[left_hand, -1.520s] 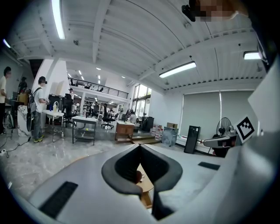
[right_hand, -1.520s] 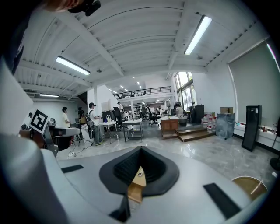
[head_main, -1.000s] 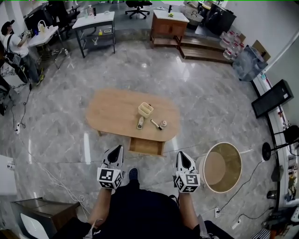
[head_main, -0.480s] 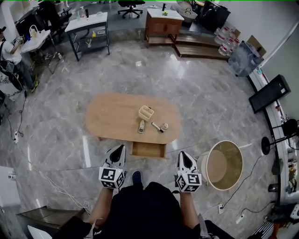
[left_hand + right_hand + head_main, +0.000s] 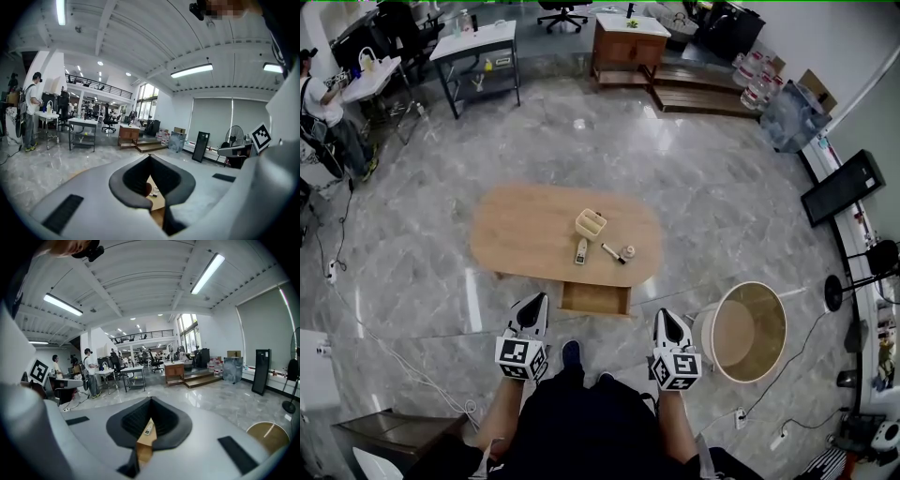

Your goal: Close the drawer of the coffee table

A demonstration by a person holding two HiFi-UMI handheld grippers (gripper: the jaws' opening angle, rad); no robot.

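Observation:
The oval wooden coffee table (image 5: 534,234) stands on the marble floor ahead of me. Its drawer (image 5: 595,298) is pulled out on my side. A small basket (image 5: 592,224), a remote (image 5: 581,250) and a pen (image 5: 613,252) lie on top. My left gripper (image 5: 534,300) hangs just short of the table, to the left of the drawer, jaws together and empty. To the drawer's right, my right gripper (image 5: 664,316) is shut too, and also empty. A strip of the table (image 5: 146,437) shows through the slit between the jaws in the right gripper view.
A round wooden side table (image 5: 748,330) stands close on my right. A dark cabinet (image 5: 384,436) sits at the lower left, with cables on the floor near it. Desks (image 5: 478,42), a wooden cabinet (image 5: 630,42) and a person (image 5: 323,103) are far back.
The head view has shifted slightly and the person's shoe shows more. Both grippers keep the same pose, and the drawer stays pulled out.

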